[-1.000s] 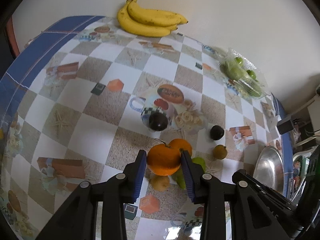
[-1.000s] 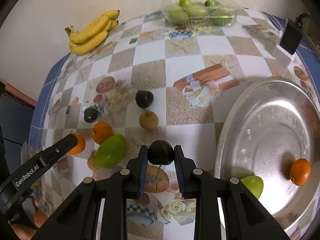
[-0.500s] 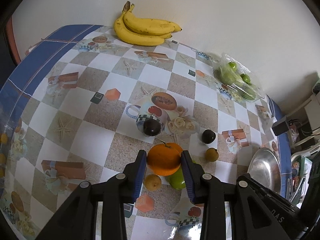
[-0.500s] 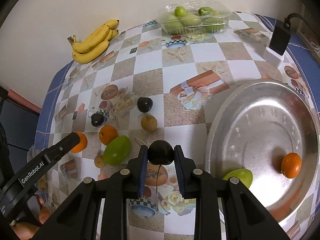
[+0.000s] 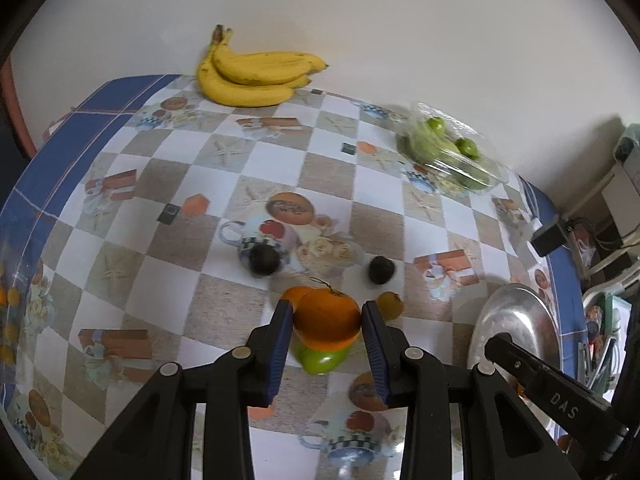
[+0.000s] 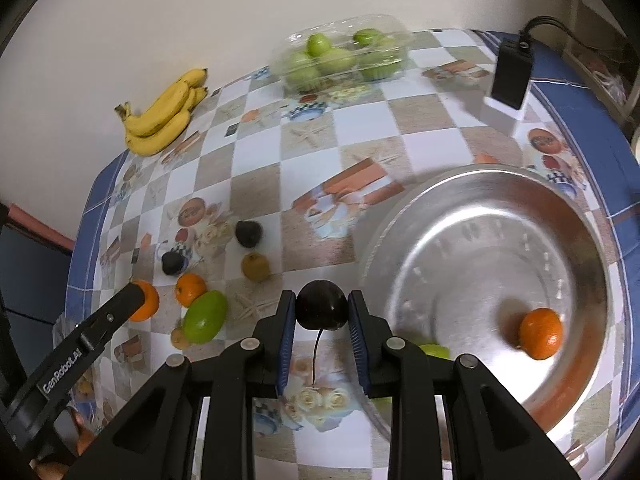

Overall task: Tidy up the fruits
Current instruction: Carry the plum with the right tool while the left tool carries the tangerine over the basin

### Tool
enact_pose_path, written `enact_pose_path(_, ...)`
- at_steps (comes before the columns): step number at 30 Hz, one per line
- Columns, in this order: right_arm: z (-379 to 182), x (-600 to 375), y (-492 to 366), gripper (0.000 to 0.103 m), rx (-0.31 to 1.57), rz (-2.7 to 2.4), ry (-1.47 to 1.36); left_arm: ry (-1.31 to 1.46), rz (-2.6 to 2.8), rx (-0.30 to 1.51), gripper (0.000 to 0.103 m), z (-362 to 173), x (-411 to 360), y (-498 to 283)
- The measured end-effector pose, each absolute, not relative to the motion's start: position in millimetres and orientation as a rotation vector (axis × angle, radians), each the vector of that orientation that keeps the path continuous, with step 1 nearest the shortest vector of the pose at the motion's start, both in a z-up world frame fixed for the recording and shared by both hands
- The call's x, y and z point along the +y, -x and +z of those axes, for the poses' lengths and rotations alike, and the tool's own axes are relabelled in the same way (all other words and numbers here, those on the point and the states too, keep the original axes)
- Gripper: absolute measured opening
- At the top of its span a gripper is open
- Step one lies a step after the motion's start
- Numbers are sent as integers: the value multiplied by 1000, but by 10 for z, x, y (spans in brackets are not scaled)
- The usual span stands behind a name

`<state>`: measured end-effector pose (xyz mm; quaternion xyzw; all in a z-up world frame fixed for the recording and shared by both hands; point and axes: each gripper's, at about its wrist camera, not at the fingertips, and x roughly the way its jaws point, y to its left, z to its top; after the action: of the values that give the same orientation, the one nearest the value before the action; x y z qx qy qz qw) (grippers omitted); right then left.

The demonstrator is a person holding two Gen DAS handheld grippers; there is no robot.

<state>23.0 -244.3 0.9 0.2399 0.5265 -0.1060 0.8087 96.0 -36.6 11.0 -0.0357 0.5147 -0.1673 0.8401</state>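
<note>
Two grippers each hold fruit above the table [image 5: 120, 184]. The left gripper [image 5: 326, 326] is clamped on an orange [image 5: 327, 318]; the right gripper [image 6: 322, 312] is closed on a dark plum [image 6: 321, 305], its stem hanging down between the fingers.

Only the right view looks into the metal tray [image 6: 472, 208] at right: a second orange [image 6: 540, 338] lies inside, and a green fruit [image 6: 434, 350] peeks out near its near rim, mostly hidden by a finger. The left view catches just the tray's edge [image 5: 492, 308].

Both views show loose fruit on the cloth left of the tray: a mango [image 6: 205, 316], two dark fruits, a brown one, another orange. At the far edge sit bananas [image 5: 252, 76] and a clear box [image 6: 340, 58] of green fruits.
</note>
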Motion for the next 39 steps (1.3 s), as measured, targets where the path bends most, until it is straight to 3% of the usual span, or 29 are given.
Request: enact_pose_path(39, -96, -3713, 395, 28, 1072, -529, -668, -232, -674, 1085, 38, -82, -2206, -347)
